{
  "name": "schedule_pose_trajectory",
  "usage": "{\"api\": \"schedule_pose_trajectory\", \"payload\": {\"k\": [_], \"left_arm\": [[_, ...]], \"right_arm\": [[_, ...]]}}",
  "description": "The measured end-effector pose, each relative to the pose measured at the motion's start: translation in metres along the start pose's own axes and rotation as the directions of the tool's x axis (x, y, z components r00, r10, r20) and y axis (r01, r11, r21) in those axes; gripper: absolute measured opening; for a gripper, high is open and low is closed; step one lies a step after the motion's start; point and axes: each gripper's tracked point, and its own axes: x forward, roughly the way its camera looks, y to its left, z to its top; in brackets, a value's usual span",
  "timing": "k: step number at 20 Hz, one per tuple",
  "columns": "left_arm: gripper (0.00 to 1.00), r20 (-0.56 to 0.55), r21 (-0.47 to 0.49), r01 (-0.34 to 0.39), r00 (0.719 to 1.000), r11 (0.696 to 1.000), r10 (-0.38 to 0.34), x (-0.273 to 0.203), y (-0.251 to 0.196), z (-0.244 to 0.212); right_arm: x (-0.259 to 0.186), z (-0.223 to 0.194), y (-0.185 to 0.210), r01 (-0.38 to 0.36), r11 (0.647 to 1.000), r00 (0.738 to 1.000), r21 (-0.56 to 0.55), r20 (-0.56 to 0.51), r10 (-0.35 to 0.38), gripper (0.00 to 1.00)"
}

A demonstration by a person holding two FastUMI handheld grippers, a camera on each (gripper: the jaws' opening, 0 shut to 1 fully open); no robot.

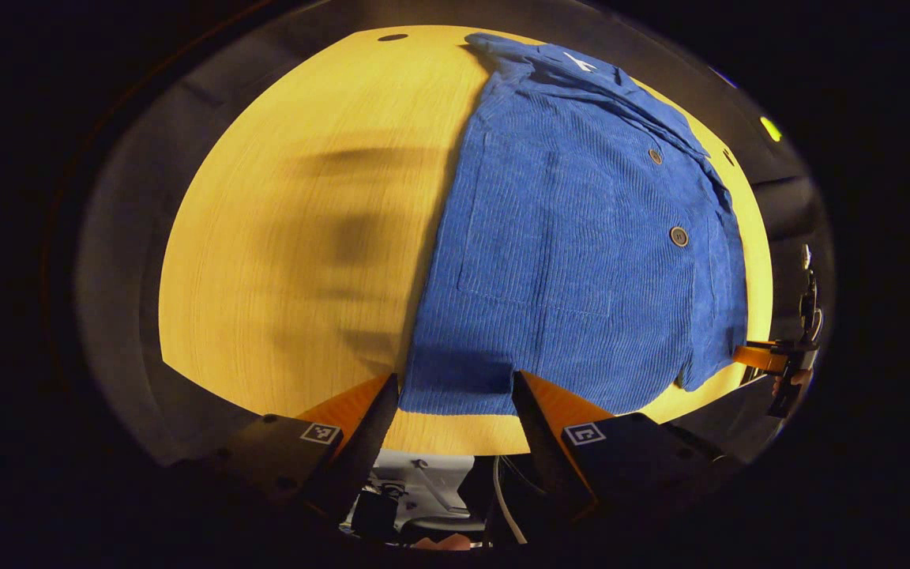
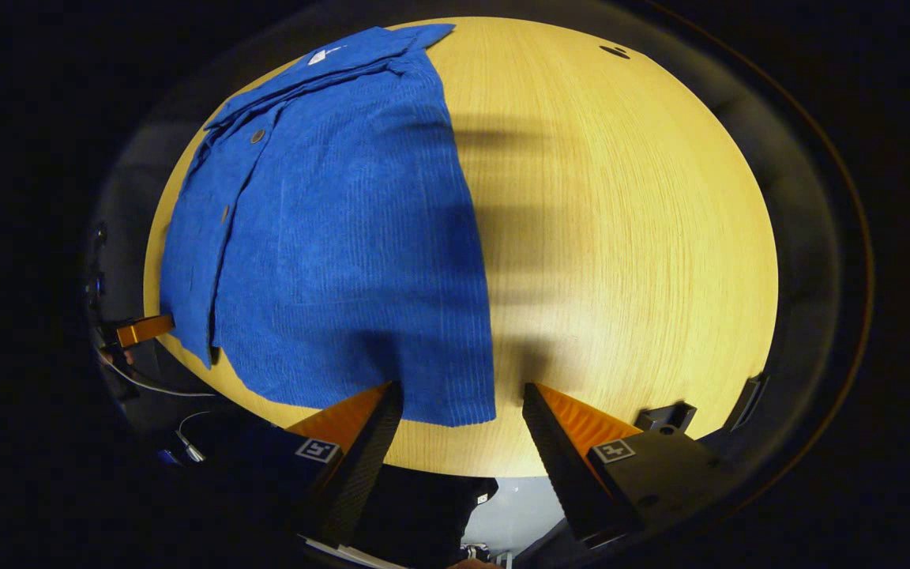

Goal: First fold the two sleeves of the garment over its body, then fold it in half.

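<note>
left gripper (image 1: pixel 455 395) fingers wide | right gripper (image 2: pixel 463 399) wide (both at hem) | garment (image 1: pixel 573 237) flat

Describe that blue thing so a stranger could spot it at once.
Start at the round yellow wooden table. Lying flat on it is the blue corduroy garment, ribbed, with round buttons and a patch pocket. It is the sole blue, soft thing there.

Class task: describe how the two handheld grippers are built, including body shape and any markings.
The left gripper and right gripper each have two wedge-shaped, ribbed fingers on dark blocky mounts. Every mount carries a small square black-and-white marker. Thin cables trail beneath.
</note>
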Motion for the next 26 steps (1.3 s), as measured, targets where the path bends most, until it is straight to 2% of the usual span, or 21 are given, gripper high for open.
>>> {"api": "schedule_pose_trajectory", "payload": {"k": [4,7,8,9,11,12,13,14,16,17,18,20,22,26], "left_arm": [[0.85,-0.014,0.017,-0.013,1.0,1.0,0.013,0.0,0.002,-0.003],[0.85,-0.026,0.042,-0.057,0.998,0.998,0.058,-0.001,0.004,-0.003],[0.85,-0.031,0.051,-0.084,0.996,0.995,0.085,-0.002,0.005,-0.004],[0.85,-0.038,0.051,-0.083,0.996,0.995,0.085,-0.001,0.006,-0.004],[0.85,-0.058,0.043,-0.081,0.995,0.996,0.084,-0.003,0.005,-0.005],[0.84,-0.079,0.04,-0.076,0.994,0.996,0.079,-0.005,0.004,-0.007],[0.81,-0.084,0.038,-0.062,0.994,0.997,0.065,-0.002,-0.001,-0.005],[0.57,-0.08,0.034,-0.02,0.997,0.999,0.023,-0.003,-0.01,-0.004],[0.1,-0.073,0.036,0.012,0.997,0.999,-0.009,-0.005,-0.013,-0.002],[0.1,-0.059,0.013,0.027,0.998,1.0,-0.026,-0.001,-0.015,-0.002],[0.0,-0.051,-0.008,0.043,0.998,0.999,-0.044,-0.003,-0.017,-0.002],[0.0,-0.025,0.011,0.051,0.998,0.999,-0.051,-0.008,-0.018,-0.001],[0.0,0.045,0.049,0.064,0.997,0.997,-0.067,-0.032,-0.025,0.011],[0.0,0.192,0.071,0.107,0.974,0.992,-0.119,-0.078,-0.041,0.043]], "right_arm": [[0.001,0.003,0.005,0.006,1.0,1.0,-0.014,-0.009,-0.006,0.99],[0.003,0.0,0.014,0.013,1.0,1.0,-0.025,-0.021,-0.013,0.99],[0.004,-0.006,0.03,-0.019,1.0,0.999,-0.01,-0.037,0.018,0.82],[0.006,-0.005,0.034,-0.02,0.998,0.999,-0.054,-0.028,0.019,0.62],[0.005,-0.003,0.048,-0.071,0.997,0.997,-0.012,-0.023,0.071,0.41],[0.007,-0.003,0.049,-0.094,0.996,0.995,0.002,-0.021,0.094,0.21],[0.006,-0.003,0.049,-0.102,0.995,0.995,0.008,-0.015,0.103,0.14],[0.008,-0.002,0.049,-0.113,0.994,0.994,0.01,-0.008,0.113,0.14],[0.007,-0.003,0.051,-0.117,0.993,0.993,0.008,-0.002,0.117,0.08],[0.004,0.0,0.051,-0.114,0.993,0.993,-0.001,0.007,0.114,0.05],[0.002,0.002,0.053,-0.115,0.993,0.993,-0.012,0.02,0.115,0.05],[-0.011,0.012,0.061,-0.133,0.991,0.99,-0.019,0.053,0.134,0.05],[-0.041,0.035,0.07,-0.173,0.985,0.978,-0.017,0.117,0.173,0.05],[-0.097,0.076,0.094,-0.239,0.97,0.942,-0.048,0.231,0.243,0.05]]}}
